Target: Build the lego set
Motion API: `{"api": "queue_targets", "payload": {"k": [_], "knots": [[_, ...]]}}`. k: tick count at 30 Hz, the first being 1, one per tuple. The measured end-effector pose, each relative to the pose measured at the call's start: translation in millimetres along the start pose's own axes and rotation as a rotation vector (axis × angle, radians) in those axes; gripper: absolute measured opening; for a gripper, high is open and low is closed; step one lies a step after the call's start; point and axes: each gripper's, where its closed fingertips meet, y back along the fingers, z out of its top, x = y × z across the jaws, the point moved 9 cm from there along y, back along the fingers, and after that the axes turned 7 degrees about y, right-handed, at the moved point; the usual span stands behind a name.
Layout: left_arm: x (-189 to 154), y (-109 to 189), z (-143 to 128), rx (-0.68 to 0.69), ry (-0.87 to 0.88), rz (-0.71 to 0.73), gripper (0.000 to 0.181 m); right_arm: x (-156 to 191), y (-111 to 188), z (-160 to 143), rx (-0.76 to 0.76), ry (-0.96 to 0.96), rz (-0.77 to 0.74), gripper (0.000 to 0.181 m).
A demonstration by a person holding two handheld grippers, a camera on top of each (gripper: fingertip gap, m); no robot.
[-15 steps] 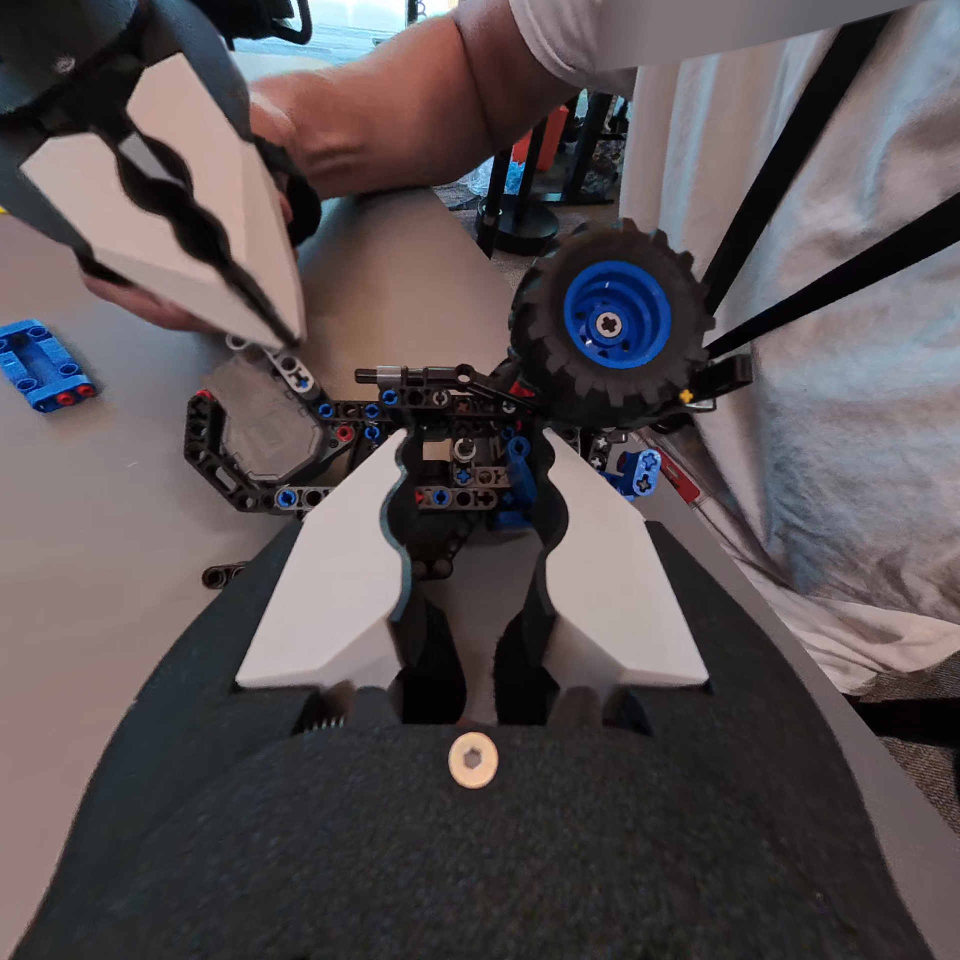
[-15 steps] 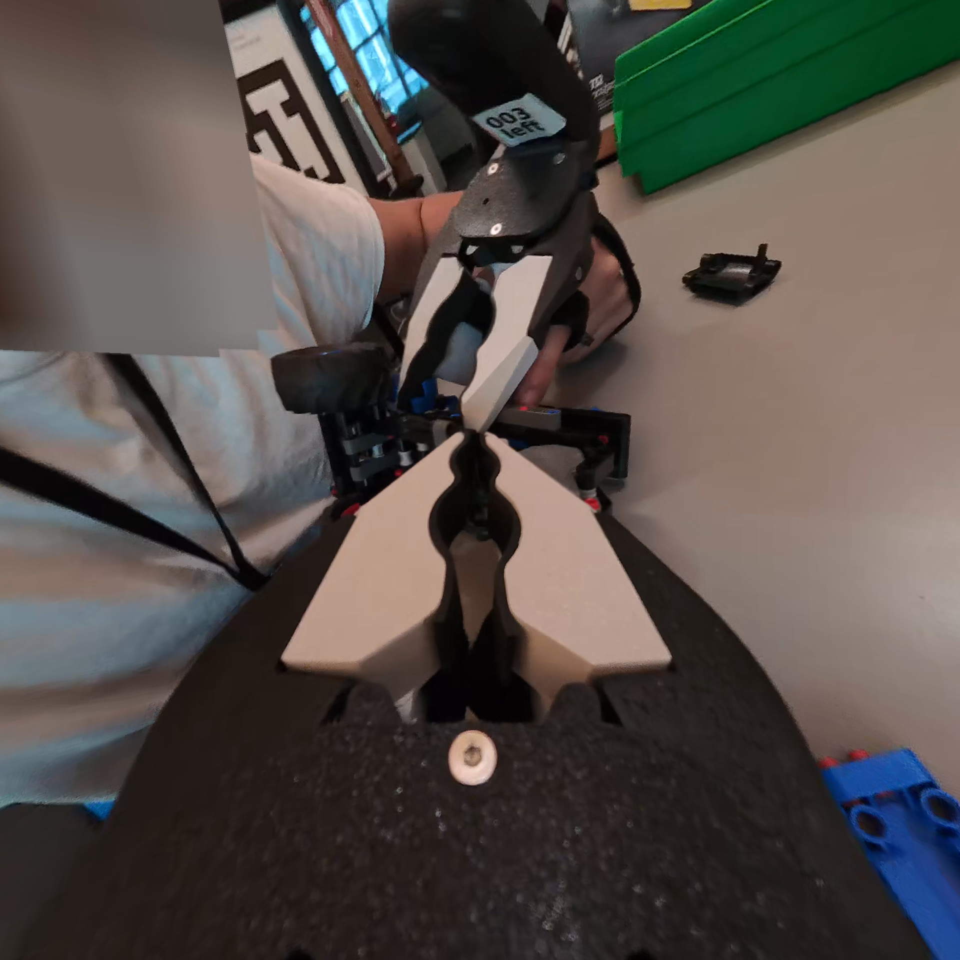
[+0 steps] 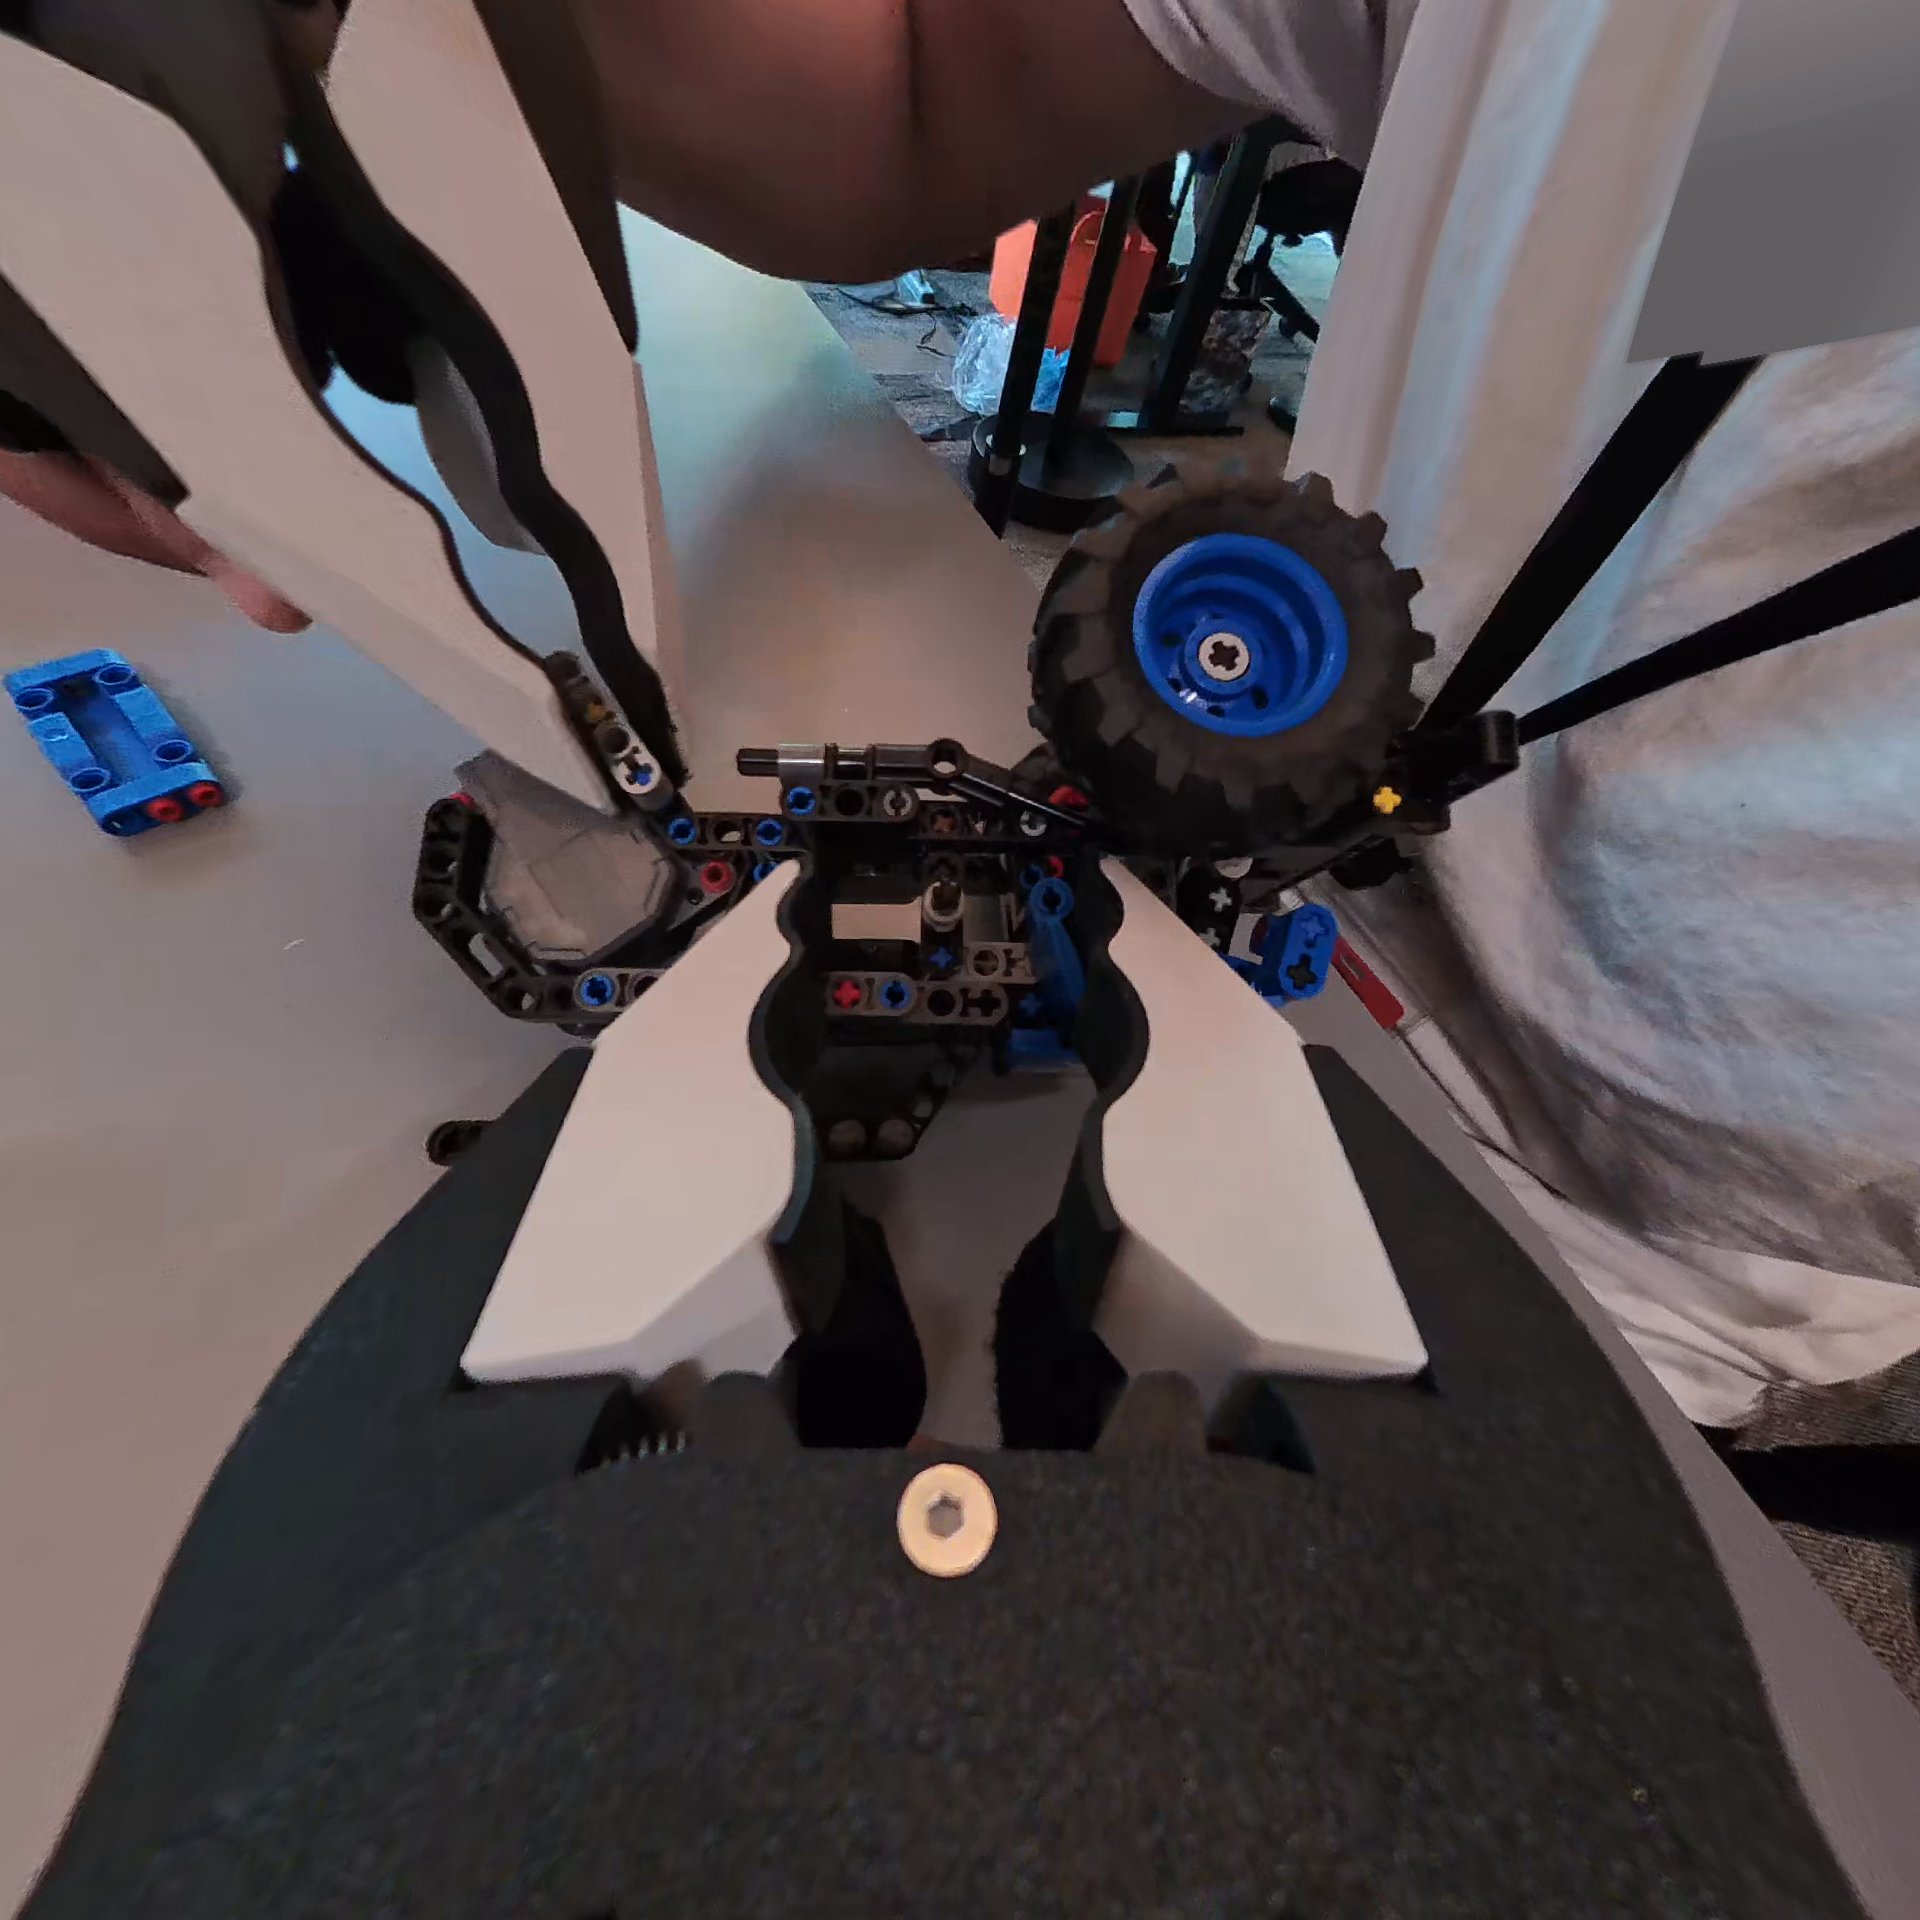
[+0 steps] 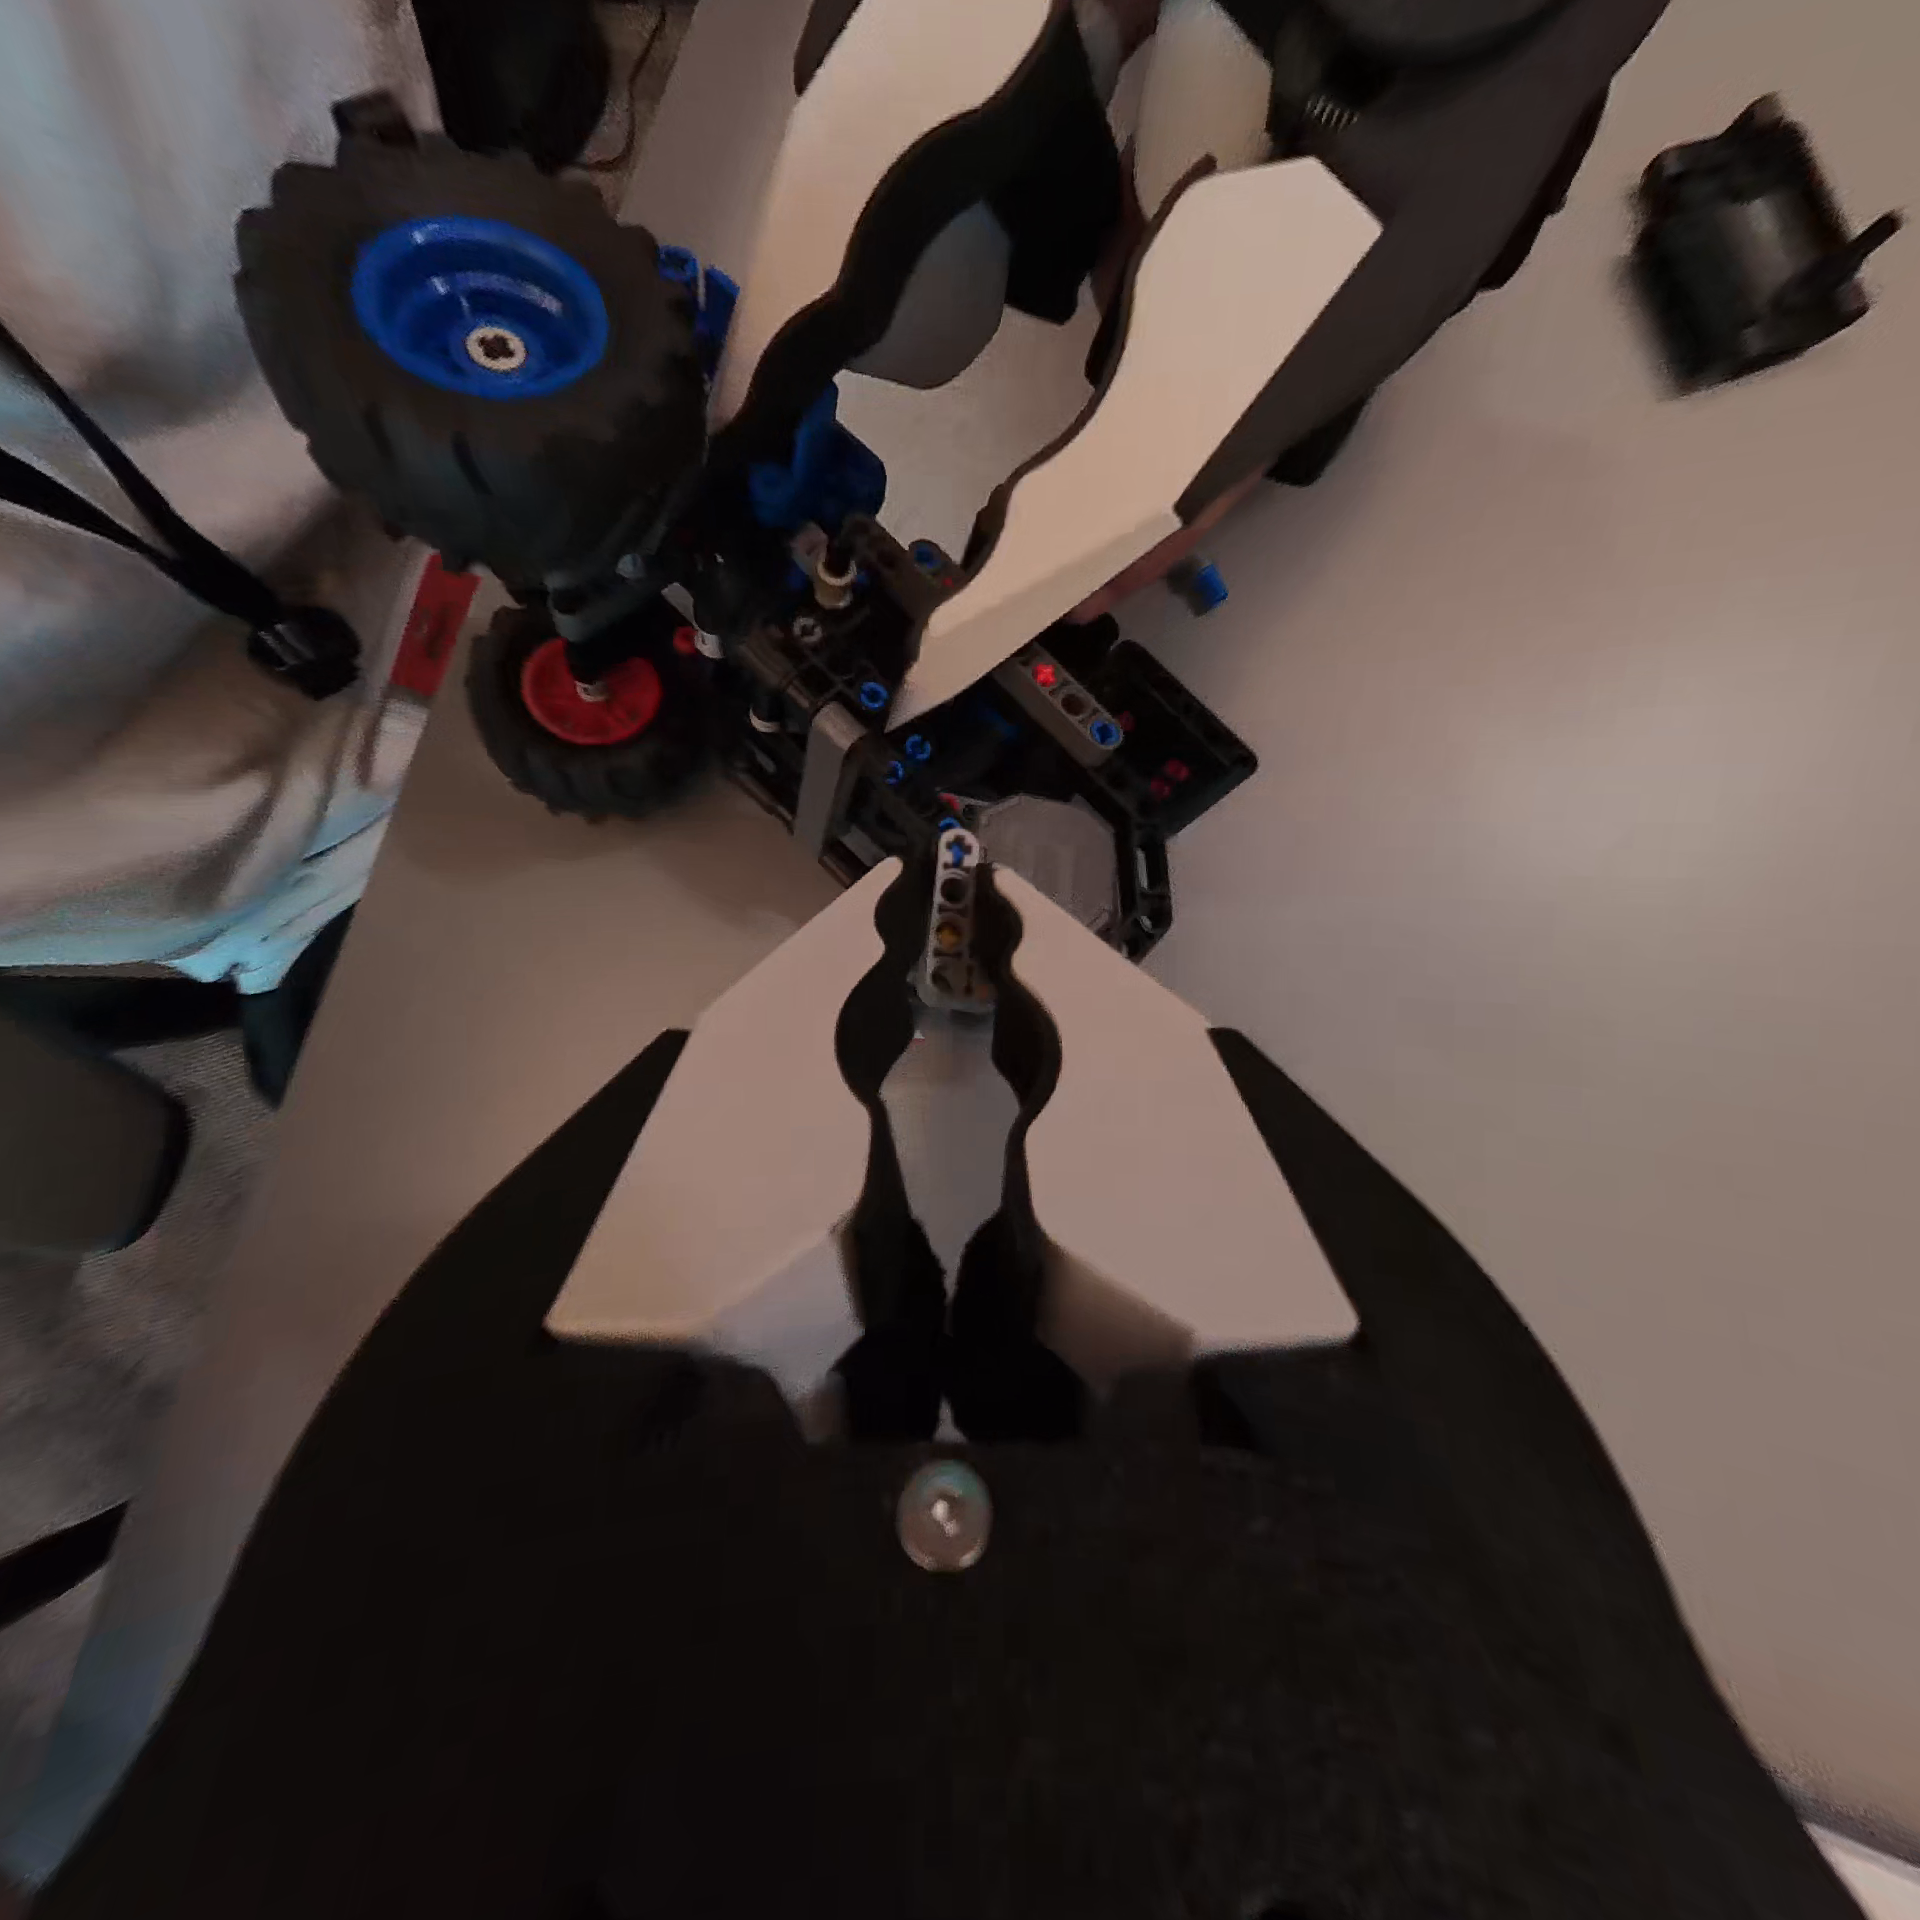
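Pale grey worktop (image 3: pixel 260 1039), bearing all parts. On it lies a black building-brick vehicle frame with blue and red pins (image 3: pixel 904 935), near the worktop's edge beside my white-shirted torso. A large black knobby tyre on a blue hub (image 3: pixel 1236 655) stands at the frame's end, raised above the worktop; a smaller black tyre with a red hub (image 4: pixel 592 707) sits below it. My left tongs (image 3: pixel 945 935) stand parted on either side of the frame's middle section; whether the fingers press it I cannot tell. My right tongs (image 4: pixel 951 914) are closed upon a short grey perforated beam with a blue pin (image 4: pixel 956 914), its tip just above the frame's grey octagonal panel (image 4: pixel 1049 862). A blue rectangular brick plate (image 3: pixel 114 738) lies well apart. A dark, blurred part (image 4: pixel 1756 270) lies apart.
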Motion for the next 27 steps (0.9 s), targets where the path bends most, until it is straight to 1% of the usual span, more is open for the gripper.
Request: {"api": "queue_targets", "payload": {"k": [2, 4, 12, 15, 18, 20, 22, 23, 24, 25, 27], "knots": [[-0.3, 0.1, -0.2, 0.000, 0.002, -0.004, 0.045, -3.0, -0.7, 0.3, 0.002, -0.050, 0.037, 0.007], [-0.3, 0.6, -0.6, 0.001, 0.005, 0.001, 0.045, -3.9, -1.7, -4.0, -0.047, -0.047, 0.022, 0.007], [-0.5, 1.4, -1.4, -0.004, -0.005, 0.024, 0.045, 1.7, -8.1, -30.7, -0.431, -0.186, -0.057, 0.007], [0.1, 1.1, -1.0, -0.004, 0.005, 0.017, 0.045, 4.1, -11.7, -38.0, -0.525, -0.236, -0.051, 0.007], [0.0, 0.6, -0.7, -0.003, -0.006, 0.014, 0.044, 5.9, -9.3, -36.0, -0.521, -0.235, -0.071, 0.007], [-0.3, 0.0, -0.5, -0.001, -0.010, 0.011, 0.043, 7.9, -7.1, -33.4, -0.486, -0.218, -0.062, 0.007], [0.9, 0.4, 0.0, -0.007, -0.016, 0.030, 0.041, 10.5, 0.8, -27.1, -0.369, -0.152, -0.121, 0.008], [2.0, 1.5, -0.2, -0.009, -0.026, 0.047, 0.039, 10.8, 6.0, -25.3, -0.316, -0.126, -0.181, 0.012], [2.6, 2.6, -0.7, -0.007, -0.034, 0.056, 0.038, 10.6, 11.3, -25.8, -0.280, -0.118, -0.237, 0.022], [2.5, 3.3, -1.3, -0.004, -0.036, 0.057, 0.038, 11.5, 16.2, -27.6, -0.276, -0.121, -0.256, 0.023], [2.5, 5.7, -2.0, -0.008, -0.012, 0.042, 0.039, 13.4, 22.4, -34.3, -0.351, -0.181, -0.253, 0.027]]}}
